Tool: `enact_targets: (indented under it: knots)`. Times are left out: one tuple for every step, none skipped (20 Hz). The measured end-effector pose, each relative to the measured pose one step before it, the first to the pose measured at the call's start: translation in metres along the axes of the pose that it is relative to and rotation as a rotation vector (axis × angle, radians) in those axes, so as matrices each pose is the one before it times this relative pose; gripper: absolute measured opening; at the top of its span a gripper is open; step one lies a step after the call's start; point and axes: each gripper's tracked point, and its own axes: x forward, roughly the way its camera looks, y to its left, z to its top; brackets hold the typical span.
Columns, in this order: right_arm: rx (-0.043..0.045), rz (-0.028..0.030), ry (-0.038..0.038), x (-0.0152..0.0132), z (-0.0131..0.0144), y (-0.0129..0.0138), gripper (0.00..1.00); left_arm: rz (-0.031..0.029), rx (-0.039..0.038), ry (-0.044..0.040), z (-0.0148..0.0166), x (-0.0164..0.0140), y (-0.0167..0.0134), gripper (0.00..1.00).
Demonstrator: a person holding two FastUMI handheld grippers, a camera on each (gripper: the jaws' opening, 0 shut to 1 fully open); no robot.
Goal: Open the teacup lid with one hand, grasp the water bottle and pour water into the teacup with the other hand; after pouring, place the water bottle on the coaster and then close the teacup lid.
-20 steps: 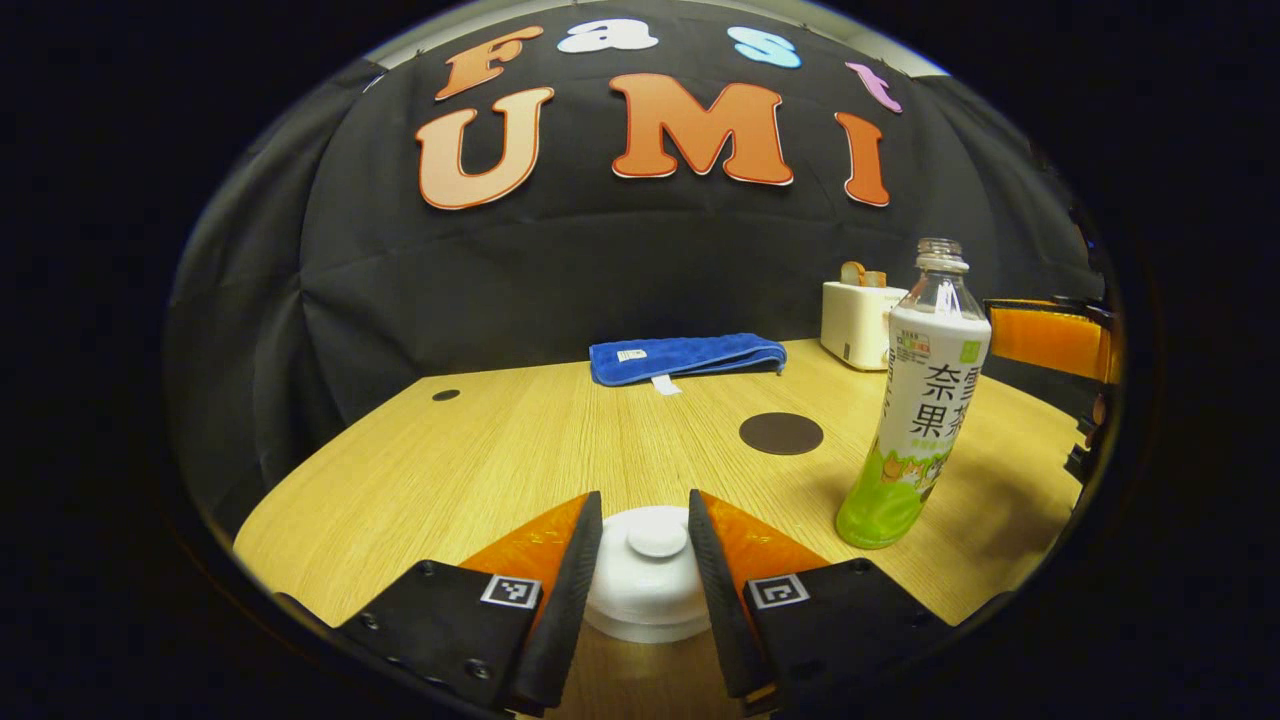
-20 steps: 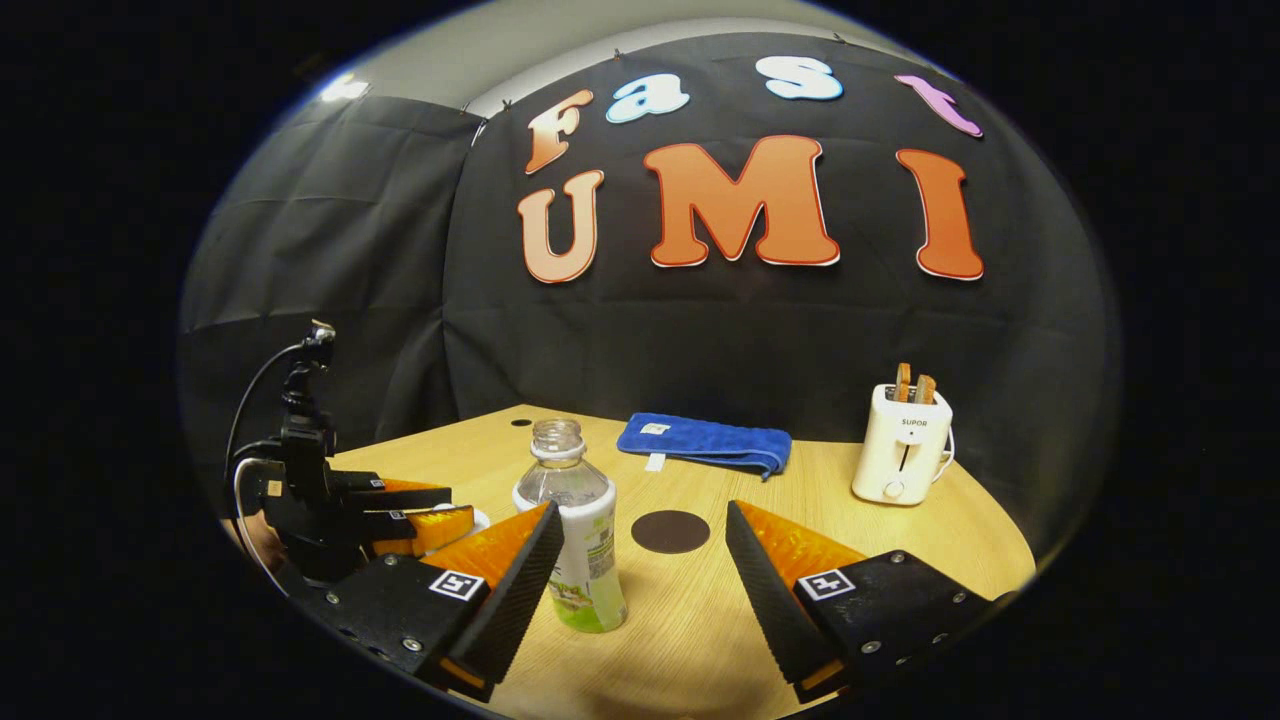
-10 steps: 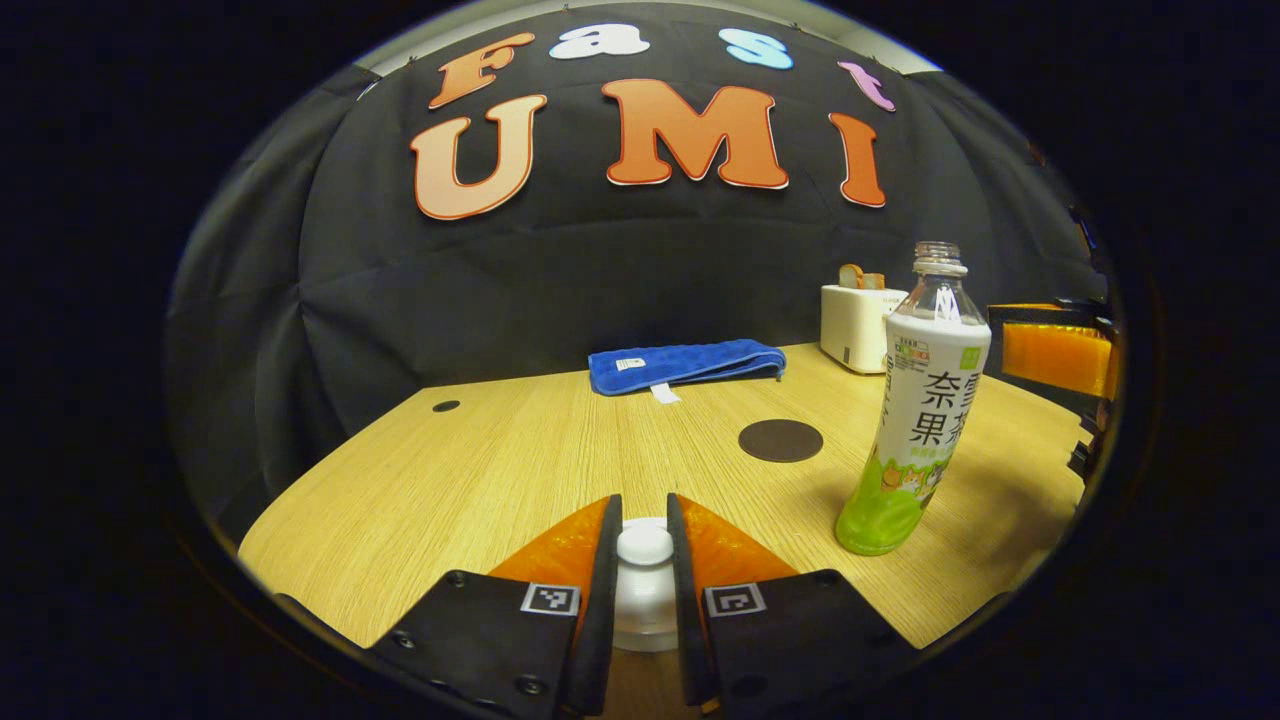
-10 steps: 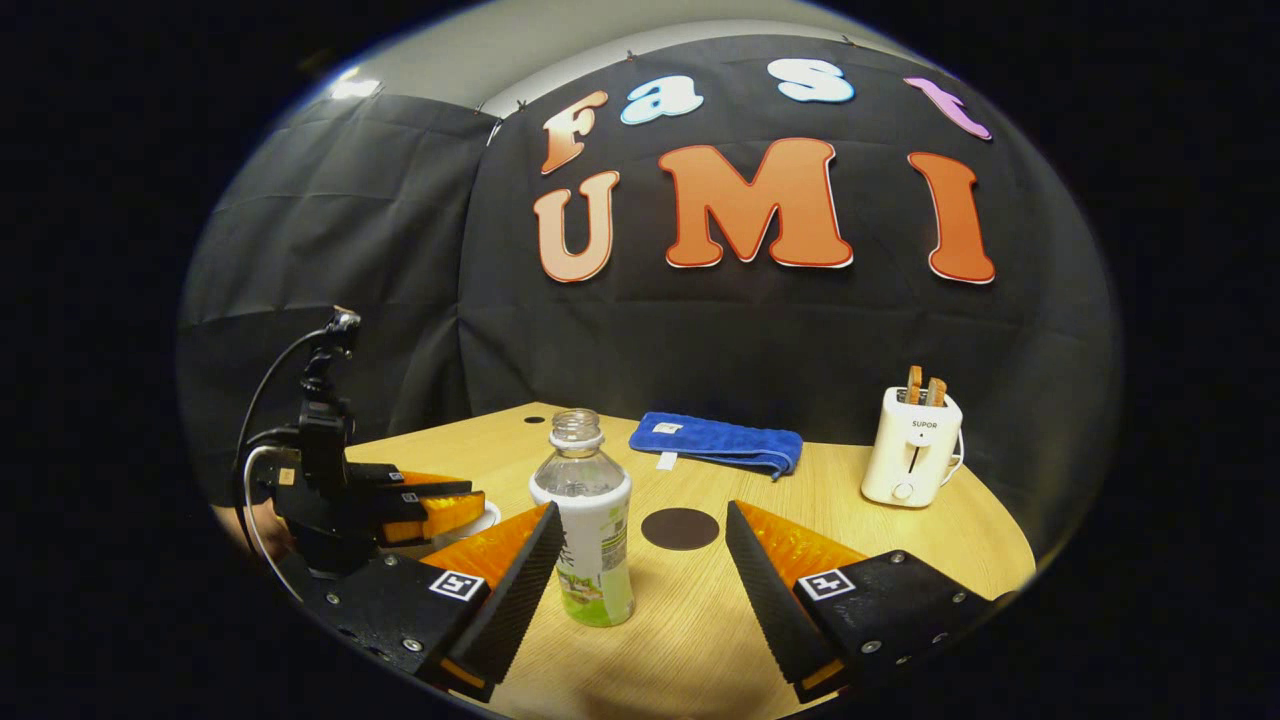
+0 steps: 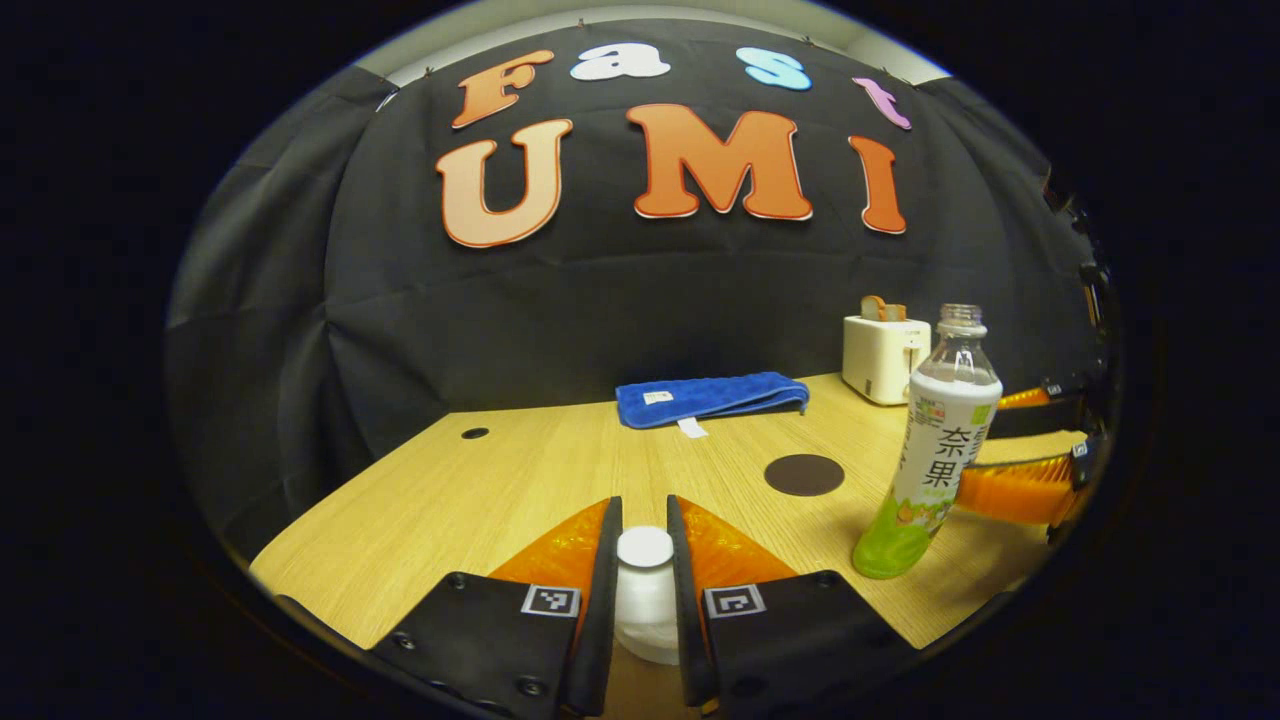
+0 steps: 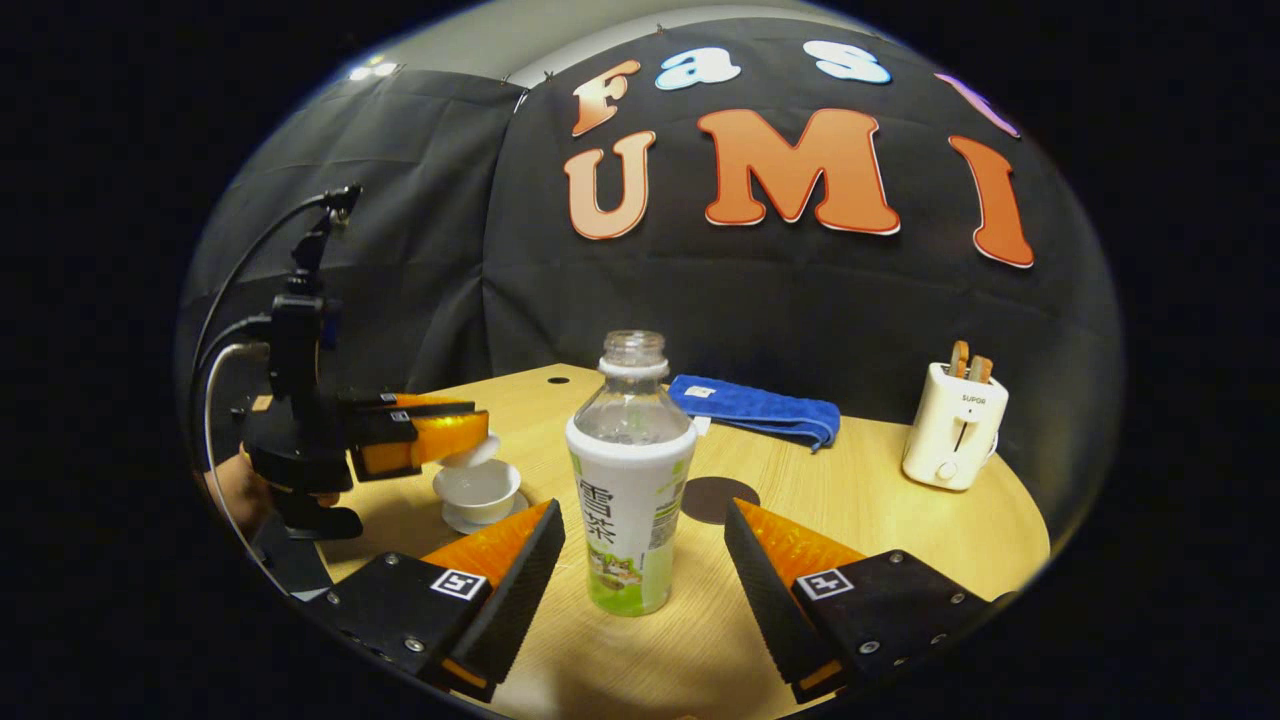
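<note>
In the left gripper view my left gripper point(image 5: 641, 545) is shut on the knob of the white teacup lid point(image 5: 645, 598), held between its pads. The right gripper view shows that gripper point(image 6: 440, 435) holding the lid just above the open white teacup point(image 6: 477, 490), which sits on a saucer. The uncapped water bottle point(image 6: 630, 480) with a white and green label stands upright between the open fingers of my right gripper point(image 6: 640, 540), not touched. The same bottle point(image 5: 930, 450) stands at the right in the left gripper view. The dark round coaster point(image 6: 718, 498) lies behind the bottle.
A folded blue towel point(image 6: 760, 408) lies at the back of the wooden table point(image 6: 900, 540). A white toaster point(image 6: 955, 430) with toast stands at the back right. A hand point(image 6: 235, 490) holds the left gripper at the table's left edge.
The left gripper closed on the lid's knob and lifted the lid off the cup. The right gripper moved forward until the bottle stood between its open fingers.
</note>
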Motion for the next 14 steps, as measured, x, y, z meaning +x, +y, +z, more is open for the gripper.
enact_targets:
  knots:
    - [0.00670, 0.00471, 0.01733, 0.00533, -0.00640, 0.00288, 0.95, 0.01197, -0.00596, -0.00192, 0.00110, -0.00065, 0.00622, 0.30]
    - [0.00754, 0.00294, 0.01576, 0.00482, -0.00479, 0.00197, 0.92, 0.00891, -0.00652, -0.00402, 0.00055, -0.00146, 0.00390, 0.31]
    - [0.00680, 0.00271, 0.01399, 0.00310, -0.00445, 0.00217, 0.90, 0.01093, -0.00372, -0.00264, 0.00105, 0.00019, 0.00663, 0.31]
    - [0.00578, -0.00189, 0.00808, 0.00316, -0.00170, 0.00197, 0.88, 0.01196, -0.00230, -0.00176, -0.00012, -0.00136, 0.00616, 0.31]
    - [0.00226, -0.00475, 0.00745, 0.00344, -0.00159, 0.00072, 0.86, 0.01073, -0.00251, -0.00353, 0.00107, -0.00065, 0.00676, 0.31]
    - [-0.00163, -0.01069, 0.00544, 0.00241, -0.00119, -0.00066, 0.81, 0.00979, -0.00301, -0.00210, 0.00032, -0.00063, 0.00488, 0.31]
    - [-0.00158, -0.00288, 0.00928, 0.00352, -0.00096, -0.00007, 0.78, 0.01019, -0.00532, -0.00535, 0.00244, -0.00049, 0.00512, 0.31]
    - [0.00162, -0.00043, -0.00416, -0.00019, 0.00204, 0.00164, 0.67, 0.00770, -0.00562, -0.00021, -0.00009, -0.00097, 0.00476, 0.31]
    - [-0.01390, 0.00028, 0.01056, 0.00166, 0.00038, 0.00283, 0.66, 0.00883, -0.00561, -0.00293, 0.00082, -0.00088, 0.00560, 0.31]
    - [-0.01003, -0.00098, -0.00055, 0.00003, 0.00241, 0.00099, 0.64, 0.00558, -0.00521, 0.00267, -0.00040, -0.00010, 0.00380, 0.29]
    - [-0.01786, -0.01436, 0.00439, 0.00063, 0.00162, -0.00141, 0.64, 0.00746, -0.00467, 0.00111, -0.00149, 0.00005, 0.00547, 0.29]
    - [-0.01884, -0.02009, 0.00498, 0.00098, -0.00035, -0.00295, 0.63, 0.00658, -0.00505, -0.00117, -0.00091, 0.00131, 0.00585, 0.31]
    - [-0.01365, -0.02088, 0.00363, 0.00148, 0.00153, -0.00233, 0.63, 0.00419, -0.00303, 0.00192, -0.00101, 0.00183, 0.00425, 0.30]
    - [-0.01089, -0.01746, 0.00235, 0.00144, 0.00106, -0.00120, 0.62, 0.00714, -0.00469, -0.00294, 0.00004, 0.00020, 0.00467, 0.31]
